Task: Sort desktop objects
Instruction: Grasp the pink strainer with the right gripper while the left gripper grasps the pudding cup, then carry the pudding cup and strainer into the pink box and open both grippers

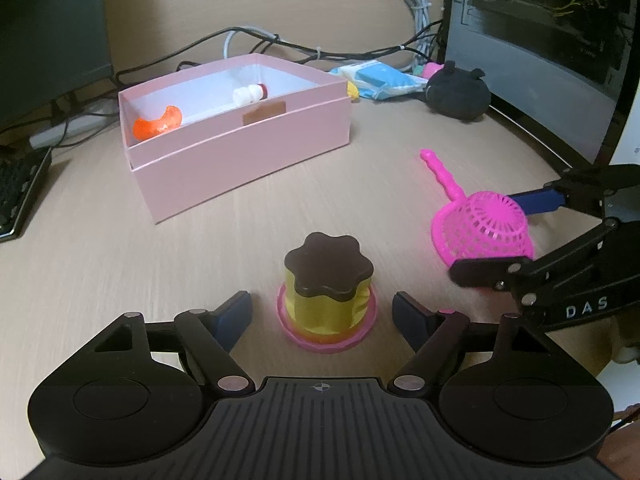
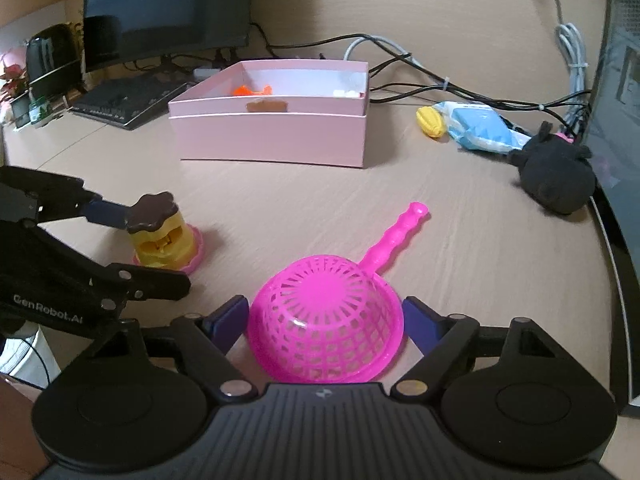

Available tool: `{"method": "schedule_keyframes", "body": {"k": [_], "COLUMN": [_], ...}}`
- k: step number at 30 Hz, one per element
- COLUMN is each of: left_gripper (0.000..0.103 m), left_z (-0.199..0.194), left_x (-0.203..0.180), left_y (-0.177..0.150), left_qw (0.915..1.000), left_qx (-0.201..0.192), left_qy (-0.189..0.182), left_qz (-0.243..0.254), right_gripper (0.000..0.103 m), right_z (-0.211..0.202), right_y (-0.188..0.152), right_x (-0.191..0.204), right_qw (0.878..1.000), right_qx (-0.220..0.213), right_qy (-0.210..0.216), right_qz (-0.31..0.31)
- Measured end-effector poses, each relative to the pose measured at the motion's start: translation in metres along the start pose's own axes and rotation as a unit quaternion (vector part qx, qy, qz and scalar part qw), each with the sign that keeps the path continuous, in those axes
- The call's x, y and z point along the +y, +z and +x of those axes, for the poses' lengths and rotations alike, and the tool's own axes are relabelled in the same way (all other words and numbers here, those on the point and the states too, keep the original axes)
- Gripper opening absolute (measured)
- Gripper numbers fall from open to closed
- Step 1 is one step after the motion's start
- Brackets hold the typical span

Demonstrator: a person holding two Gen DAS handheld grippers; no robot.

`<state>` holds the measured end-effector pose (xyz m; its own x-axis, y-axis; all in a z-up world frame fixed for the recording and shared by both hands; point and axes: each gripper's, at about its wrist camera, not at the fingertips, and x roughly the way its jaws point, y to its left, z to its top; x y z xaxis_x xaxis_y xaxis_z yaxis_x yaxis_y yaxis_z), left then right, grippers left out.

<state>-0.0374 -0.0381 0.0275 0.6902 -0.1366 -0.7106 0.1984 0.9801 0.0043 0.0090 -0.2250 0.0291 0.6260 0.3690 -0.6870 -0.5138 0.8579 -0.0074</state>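
A toy cake (image 1: 328, 292) with a brown flower-shaped top, yellow body and pink base stands on the desk. It is between the fingers of my left gripper (image 1: 322, 306), which is open, with a gap on each side. A pink strainer (image 2: 324, 320) lies dome up on the desk, its handle pointing away to the right. My right gripper (image 2: 324, 308) straddles the bowl with both blue pads against its sides. The pink box (image 1: 240, 148) behind holds an orange toy (image 1: 158, 124) and a white piece (image 1: 248, 95).
A black plush toy (image 2: 556, 176), a blue-and-white packet (image 2: 480, 126) and a yellow toy (image 2: 430, 121) lie at the right, near a computer case (image 1: 540, 40). Cables run behind the box. A monitor (image 2: 168, 4) and keyboard (image 2: 128, 100) stand at the back left.
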Motion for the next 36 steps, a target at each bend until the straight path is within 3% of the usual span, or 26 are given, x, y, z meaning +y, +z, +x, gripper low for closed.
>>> {"method": "schedule_keyframes", "body": {"k": [3, 4, 5, 11, 14, 19, 24, 29, 33, 36], "left_gripper": [0.077, 0.073, 0.061, 0.061, 0.061, 0.061, 0.061, 0.061, 0.061, 0.061], "left_z": [0.002, 0.002, 0.002, -0.003, -0.018, -0.056, -0.078, -0.055, -0.033, -0.01], "left_x": [-0.001, -0.002, -0.002, -0.005, -0.006, 0.016, 0.042, 0.067, 0.094, 0.116], "left_y": [0.001, 0.002, 0.002, 0.003, 0.006, 0.038, 0.082, 0.117, 0.143, 0.165], "left_qw": [1.0, 1.0, 0.9999, 0.9993, 0.9985, 0.9959, 0.9866, 0.986, 0.9857, 0.984], "left_qx": [-0.001, -0.002, -0.005, 0.002, -0.014, -0.084, -0.161, -0.164, -0.161, -0.161], "left_qy": [0.002, 0.003, 0.003, -0.017, -0.021, -0.007, 0.022, 0.029, 0.029, 0.046], "left_qz": [0.006, 0.008, 0.01, 0.032, 0.048, 0.035, 0.008, -0.01, -0.041, -0.062], "right_gripper": [0.084, 0.084, 0.084, 0.084, 0.084, 0.084, 0.084, 0.084, 0.084, 0.084], "right_z": [-0.006, -0.008, -0.012, -0.035, -0.05, -0.088, -0.111, -0.08, -0.024, 0.027], "right_y": [0.001, 0.002, 0.003, 0.009, 0.018, 0.055, 0.101, 0.135, 0.16, 0.181], "right_x": [-0.003, -0.004, -0.005, -0.004, -0.003, -0.001, 0.005, 0.018, 0.027, 0.035], "right_qw": [1.0, 1.0, 1.0, 1.0, 0.999, 0.99, 0.975, 0.963, 0.966, 0.97], "right_qx": [-0.002, -0.003, -0.004, -0.011, -0.025, -0.106, -0.186, -0.207, -0.182, -0.164], "right_qy": [-0.009, -0.009, -0.008, -0.002, 0.007, -0.008, 0.006, 0.022, 0.029, 0.01], "right_qz": [0.002, 0.003, 0.003, -0.023, -0.041, -0.088, -0.123, -0.171, -0.182, -0.179]}}
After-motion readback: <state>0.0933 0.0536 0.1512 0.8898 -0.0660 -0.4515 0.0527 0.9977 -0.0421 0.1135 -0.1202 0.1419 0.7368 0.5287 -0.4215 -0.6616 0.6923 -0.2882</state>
